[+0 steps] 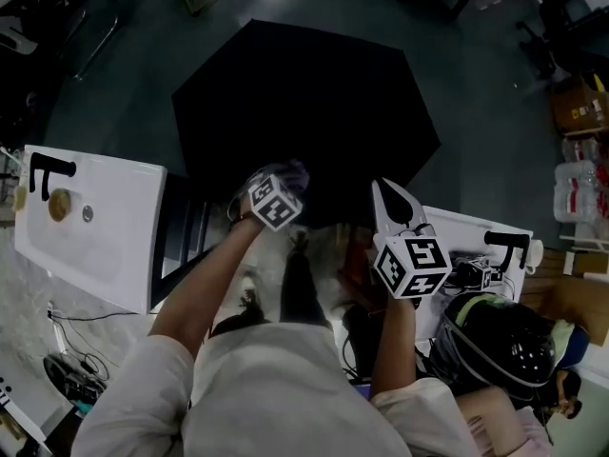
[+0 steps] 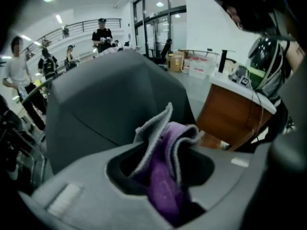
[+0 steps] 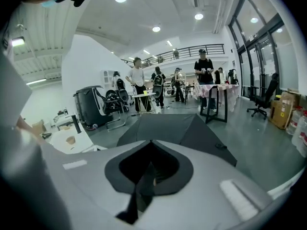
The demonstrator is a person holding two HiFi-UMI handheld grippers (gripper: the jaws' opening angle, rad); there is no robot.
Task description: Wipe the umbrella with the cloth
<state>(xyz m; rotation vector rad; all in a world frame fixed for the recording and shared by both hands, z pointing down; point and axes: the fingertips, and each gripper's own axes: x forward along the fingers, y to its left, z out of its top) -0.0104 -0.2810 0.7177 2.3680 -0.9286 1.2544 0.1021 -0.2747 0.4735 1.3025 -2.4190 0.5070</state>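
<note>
The black umbrella (image 1: 304, 112) stands open on the dark floor ahead of me, its canopy facing up. My left gripper (image 1: 283, 185) is over the canopy's near edge, shut on a folded purple and grey cloth (image 1: 291, 172). In the left gripper view the cloth (image 2: 165, 147) bulges out between the jaws of my left gripper (image 2: 163, 164), with the umbrella (image 2: 110, 104) just behind. My right gripper (image 1: 385, 190) points at the same near edge from the right. Its jaws meet around a thin black strip, seemingly part of the umbrella (image 3: 177, 128), in the right gripper view (image 3: 151, 145).
A white table (image 1: 86, 227) stands at my left and another (image 1: 476, 231) at my right with small devices on it. A black helmet (image 1: 500, 341) sits low right. Cardboard boxes (image 1: 580, 103) stand far right. A brown desk (image 2: 230, 119) and several people (image 3: 204, 75) are further off.
</note>
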